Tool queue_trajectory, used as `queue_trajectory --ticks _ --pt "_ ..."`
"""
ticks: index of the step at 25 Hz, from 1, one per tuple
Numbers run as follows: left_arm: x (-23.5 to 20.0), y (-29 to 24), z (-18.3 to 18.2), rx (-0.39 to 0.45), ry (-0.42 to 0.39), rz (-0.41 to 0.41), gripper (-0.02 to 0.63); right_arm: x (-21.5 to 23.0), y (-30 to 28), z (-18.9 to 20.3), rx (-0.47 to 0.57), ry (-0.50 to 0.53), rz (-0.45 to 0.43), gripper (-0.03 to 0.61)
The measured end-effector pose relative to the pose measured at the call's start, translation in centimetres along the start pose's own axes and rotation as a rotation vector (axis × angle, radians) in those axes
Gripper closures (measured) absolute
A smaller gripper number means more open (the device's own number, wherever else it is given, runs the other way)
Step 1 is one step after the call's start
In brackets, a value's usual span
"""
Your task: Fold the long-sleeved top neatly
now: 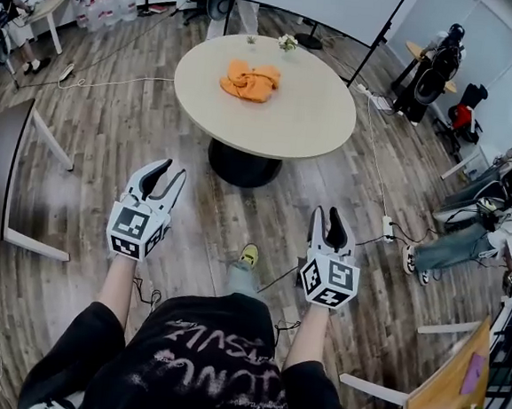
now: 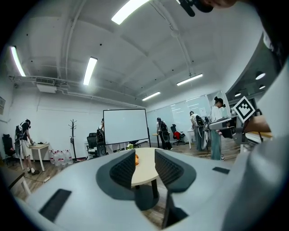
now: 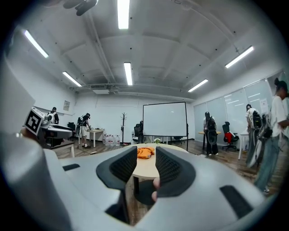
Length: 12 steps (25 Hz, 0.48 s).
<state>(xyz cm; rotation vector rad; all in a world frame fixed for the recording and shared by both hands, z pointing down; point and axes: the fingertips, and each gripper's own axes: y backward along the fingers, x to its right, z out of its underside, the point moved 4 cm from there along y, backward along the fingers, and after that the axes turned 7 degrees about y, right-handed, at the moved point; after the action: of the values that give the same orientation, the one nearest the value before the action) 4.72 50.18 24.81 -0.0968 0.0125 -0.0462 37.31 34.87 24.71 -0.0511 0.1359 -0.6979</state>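
Head view, orange top on table, well beyond left claw, right claw

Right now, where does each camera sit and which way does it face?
Head view: on the head, facing steeply down; shows arms, left claw, right claw.
Left gripper view: on the left claw, facing the round table; shows its open jaws.
Right gripper view: on the right claw, likewise.
Shared: round table with orange top.
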Motion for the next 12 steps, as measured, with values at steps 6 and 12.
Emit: queue_trajectory --ticks 6,12 --pt "-2.0 -6.0 0.9 -0.058 -0.013 -0.009 0.482 1.5 -7.0 1.6 -0.023 -0.037 -0.029 0.443" --pt "-4.0 -14.1 1.4 -0.106 -0.02 -0.027 0.482 4.5 -15.8 2.9 -0.043 -0.079 -0.056 0.443"
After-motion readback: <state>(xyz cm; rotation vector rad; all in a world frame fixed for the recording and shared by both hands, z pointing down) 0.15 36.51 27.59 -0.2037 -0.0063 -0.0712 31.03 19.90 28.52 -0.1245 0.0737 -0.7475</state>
